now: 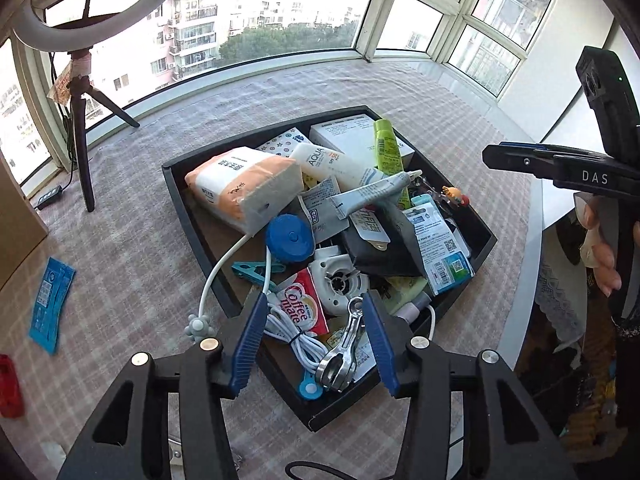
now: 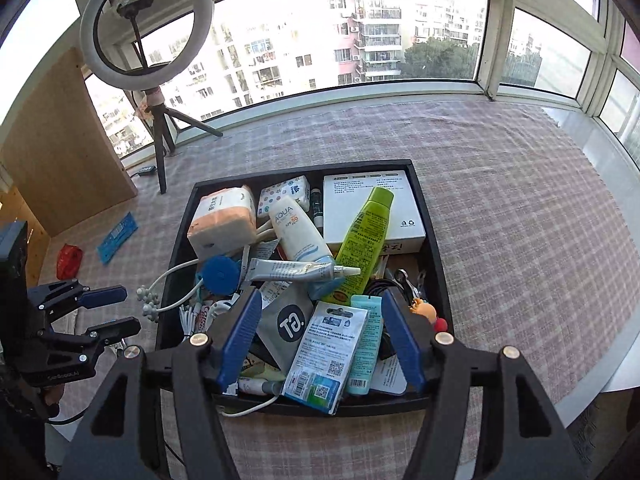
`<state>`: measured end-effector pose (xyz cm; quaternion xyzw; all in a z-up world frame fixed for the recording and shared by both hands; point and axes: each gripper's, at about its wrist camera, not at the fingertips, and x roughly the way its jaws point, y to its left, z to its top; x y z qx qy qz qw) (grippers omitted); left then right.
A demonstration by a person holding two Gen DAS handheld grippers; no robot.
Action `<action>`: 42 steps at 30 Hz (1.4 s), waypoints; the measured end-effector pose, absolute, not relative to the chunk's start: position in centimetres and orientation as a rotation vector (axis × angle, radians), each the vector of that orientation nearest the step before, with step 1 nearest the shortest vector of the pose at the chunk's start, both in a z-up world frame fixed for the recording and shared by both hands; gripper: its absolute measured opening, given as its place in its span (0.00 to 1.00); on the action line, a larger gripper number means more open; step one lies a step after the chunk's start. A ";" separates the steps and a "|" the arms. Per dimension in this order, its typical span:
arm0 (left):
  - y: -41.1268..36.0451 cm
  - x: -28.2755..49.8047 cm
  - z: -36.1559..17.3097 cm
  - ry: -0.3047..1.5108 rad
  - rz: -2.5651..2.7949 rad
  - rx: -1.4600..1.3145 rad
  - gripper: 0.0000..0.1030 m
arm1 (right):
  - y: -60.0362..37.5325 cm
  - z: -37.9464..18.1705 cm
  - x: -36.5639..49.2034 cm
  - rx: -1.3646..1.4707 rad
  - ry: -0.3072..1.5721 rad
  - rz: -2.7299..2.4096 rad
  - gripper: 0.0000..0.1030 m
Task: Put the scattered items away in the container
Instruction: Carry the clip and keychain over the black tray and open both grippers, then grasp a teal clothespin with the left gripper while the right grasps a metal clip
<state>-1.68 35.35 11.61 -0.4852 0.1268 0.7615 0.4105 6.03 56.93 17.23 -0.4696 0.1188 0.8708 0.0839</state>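
The black tray (image 1: 174, 184) (image 2: 434, 248) sits on the checked cloth, piled with a tissue pack (image 1: 244, 186), tubes, a blue round case (image 2: 219, 274), cables and packets. My left gripper (image 1: 316, 340) hovers open over the tray's near corner; a metal clipper (image 1: 340, 354) lies in the tray below the gap, free of the pads. My right gripper (image 2: 320, 340) stands open above the tray's near side, over a blue-and-white packet (image 2: 324, 356). Each gripper shows in the other's view: the left gripper (image 2: 106, 312) and the right gripper (image 1: 520, 160). A blue sachet (image 1: 51, 300) (image 2: 118, 237) and a red item (image 1: 10, 386) (image 2: 69, 260) lie outside on the cloth.
A ring light on a tripod (image 1: 82, 136) (image 2: 158, 148) stands at the back left by the window. A wooden board (image 2: 64, 152) leans at the left. A white cable with a grey flower clip (image 1: 198, 326) hangs over the tray's left wall. A hand (image 1: 600, 256) grips the right tool.
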 end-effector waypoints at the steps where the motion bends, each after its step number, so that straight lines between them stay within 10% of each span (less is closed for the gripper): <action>1: 34.6 -2.0 11.6 0.316 1.933 -1.226 0.44 | 56.3 17.3 5.8 -1.407 0.351 2.615 0.60; 18: 16.5 -5.6 6.9 0.210 2.151 -1.497 0.44 | 38.1 11.9 1.1 -1.874 0.135 2.896 0.58; 42: 17.9 -5.6 -0.6 0.264 1.952 -1.729 0.33 | 25.0 0.7 -1.5 -2.333 -0.360 2.724 0.34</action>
